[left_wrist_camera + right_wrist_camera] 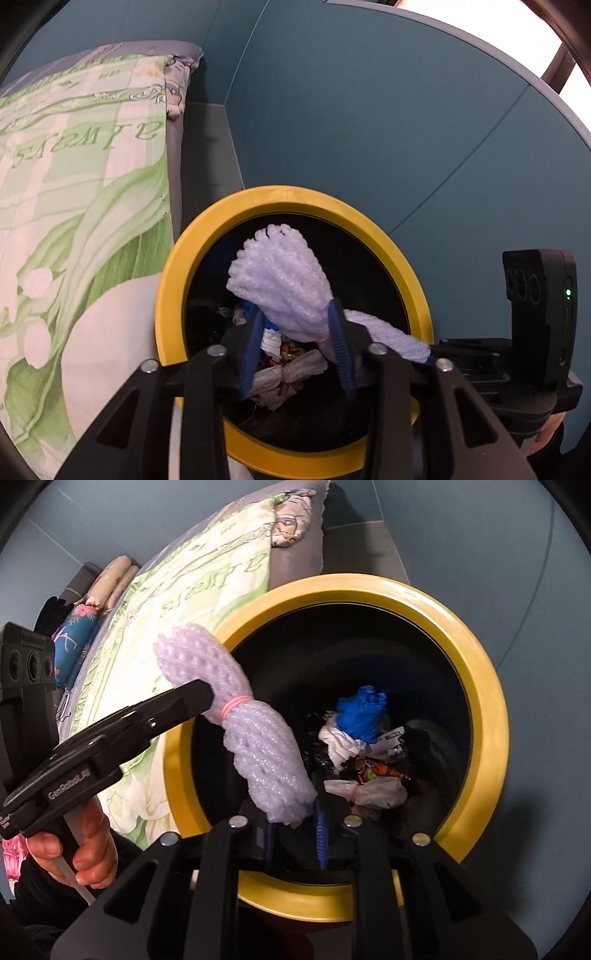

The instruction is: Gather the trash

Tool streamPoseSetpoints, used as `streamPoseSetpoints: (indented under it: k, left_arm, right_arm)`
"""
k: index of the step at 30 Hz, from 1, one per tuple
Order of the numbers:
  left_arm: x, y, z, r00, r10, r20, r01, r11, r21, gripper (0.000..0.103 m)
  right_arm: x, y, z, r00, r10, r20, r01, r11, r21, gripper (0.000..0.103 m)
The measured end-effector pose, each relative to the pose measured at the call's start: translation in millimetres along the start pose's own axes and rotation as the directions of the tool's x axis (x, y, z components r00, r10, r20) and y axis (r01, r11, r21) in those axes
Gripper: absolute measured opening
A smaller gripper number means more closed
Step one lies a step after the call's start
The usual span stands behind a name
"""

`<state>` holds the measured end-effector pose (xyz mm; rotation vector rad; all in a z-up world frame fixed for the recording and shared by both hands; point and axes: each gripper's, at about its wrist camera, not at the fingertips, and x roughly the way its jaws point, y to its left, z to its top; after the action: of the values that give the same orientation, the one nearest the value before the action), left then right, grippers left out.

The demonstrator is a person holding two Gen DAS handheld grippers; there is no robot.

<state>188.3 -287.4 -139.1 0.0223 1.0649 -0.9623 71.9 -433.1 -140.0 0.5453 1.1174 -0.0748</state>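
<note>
Your foam net bundle point(280, 284) hangs right over the mouth of the yellow-rimmed bin point(173, 280), in the lower centre of the left wrist view. It's a long white mesh roll, cinched at its waist by a pink band point(236, 706). In the left view its long axis runs from the fanned end at upper left of the opening down to the thin end at lower right. In the right wrist view it slants from upper left, over the rim, down to the lower centre.

Your left gripper point(299, 350) has its blue fingers point(338, 343) spread either side of the waist; the right-hand finger lies against the foam, the left-hand one stands clear of it. So that's a loose straddle, not a pinch.

Your right gripper point(295, 834) has its blue fingers close together at the bundle's lower end. Whether they press on the foam, you can't tell from here.

Down in the bin lie a blue bag point(364, 710) and knotted white bags point(365, 790). A green-patterned bedspread point(74, 206) fills the left of the left view. Your left hand point(79, 853) grips the handle at lower left of the right view.
</note>
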Motion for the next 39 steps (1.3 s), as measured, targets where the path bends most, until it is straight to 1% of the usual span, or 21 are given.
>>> streamPoseSetpoints:
  k: [1,3,9,11,14,17,18,20,23,24,26,28,29,30,31,32,34,35,36,37,39]
  left_arm:
    - [-0.6,1.0,0.4,1.0,0.006,0.001,-0.006,1.0,-0.002,0.045]
    - [-2.8,5.6,1.8,1.0,0.011,0.011,-0.011,1.0,-0.016,0.062]
    - [-21.8,19.4,7.3,0.999,-0.004,0.052,0.008,0.998,-0.07,0.072]
    - [-32.1,24.4,8.0,0.997,0.0,0.072,0.005,0.997,-0.08,0.072]
    - [-55.2,35.6,7.1,0.992,0.022,0.122,-0.01,0.995,-0.102,0.078]
    - [-88.4,47.9,2.3,0.979,0.075,0.191,-0.053,0.992,-0.117,0.081]
    - [-101.7,52.1,-0.6,0.97,0.103,0.222,-0.077,0.989,-0.123,0.084]
    - [-126.4,61.1,-5.7,0.948,0.155,0.278,-0.122,0.984,-0.132,0.085]
    - [-169.7,73.2,-21.0,0.897,0.25,0.364,-0.209,0.966,-0.151,0.09]
    - [-178.9,75.7,-24.7,0.884,0.274,0.38,-0.231,0.96,-0.156,0.092]
    - [-206.0,81.3,-37.2,0.84,0.343,0.42,-0.296,0.939,-0.174,0.094]
    - [-226.9,85.1,-46.7,0.799,0.398,0.451,-0.349,0.917,-0.191,0.095]
    - [-238.0,87.3,-52.3,0.771,0.432,0.467,-0.38,0.902,-0.206,0.095]
    - [-243.6,88.9,-54.7,0.754,0.453,0.476,-0.398,0.891,-0.217,0.095]
    - [-252.8,91.2,-60.2,0.731,0.477,0.487,-0.416,0.878,-0.235,0.095]
    - [-260.0,93.3,-63.5,0.714,0.493,0.497,-0.428,0.869,-0.246,0.095]
    - [-275.1,92.2,-77.1,0.664,0.543,0.514,-0.466,0.838,-0.284,0.095]
    - [-282.4,93.3,-83.2,0.645,0.556,0.523,-0.473,0.829,-0.298,0.095]
    - [-289.6,95.0,-92.7,0.617,0.579,0.533,-0.483,0.813,-0.324,0.095]
    - [-294.8,94.1,-99.1,0.597,0.596,0.537,-0.493,0.801,-0.34,0.095]
    - [-303.7,92.9,-113.4,0.545,0.641,0.54,-0.528,0.763,-0.373,0.095]
  right_arm:
    - [-0.4,-3.0,0.4,1.0,-0.007,0.0,0.007,1.0,0.013,0.028]
    - [-2.3,-10.4,1.6,1.0,-0.027,0.01,0.027,0.999,0.039,0.037]
    - [-11.5,-17.3,5.2,0.997,-0.074,0.034,0.071,0.995,0.072,0.04]
    - [-18.8,-13.5,7.9,0.994,-0.093,0.066,0.088,0.994,0.067,0.04]
    - [-29.0,-0.3,14.7,0.98,-0.148,0.133,0.143,0.989,0.046,0.041]
    - [-35.8,25.8,23.1,0.961,-0.182,0.206,0.187,0.982,-0.003,0.041]
    - [-36.0,37.3,26.3,0.96,-0.17,0.22,0.181,0.983,-0.028,0.043]
    - [-33.8,60.2,32.6,0.96,-0.151,0.235,0.175,0.981,-0.086,0.045]
    - [-28.9,101.5,37.0,0.954,-0.132,0.27,0.185,0.966,-0.183,0.053]
    - [-26.5,114.2,37.8,0.955,-0.114,0.273,0.175,0.962,-0.209,0.056]
    - [-22.0,141.3,38.4,0.959,-0.076,0.271,0.152,0.951,-0.269,0.061]
    - [-19.6,164.2,37.2,0.957,-0.059,0.285,0.15,0.939,-0.309,0.069]
    - [-18.5,177.3,36.4,0.954,-0.05,0.295,0.151,0.932,-0.33,0.072]
    - [-17.6,188.2,35.4,0.953,-0.04,0.302,0.149,0.926,-0.348,0.077]
    - [-16.8,196.5,35.5,0.951,-0.03,0.307,0.146,0.921,-0.362,0.079]
    - [-16.7,206.7,33.3,0.947,-0.018,0.321,0.146,0.915,-0.377,0.079]
    - [-18.7,222.7,27.0,0.93,-0.025,0.368,0.177,0.906,-0.384,0.088]
    - [-20.7,231.0,22.3,0.915,-0.029,0.403,0.196,0.904,-0.381,0.088]
    - [-21.4,240.9,17.5,0.903,-0.03,0.428,0.21,0.901,-0.38,0.088]
    - [-22.1,246.6,13.1,0.894,-0.029,0.447,0.219,0.899,-0.379,0.088]
    - [-22.4,253.9,1.7,0.878,-0.032,0.477,0.234,0.899,-0.369,0.088]
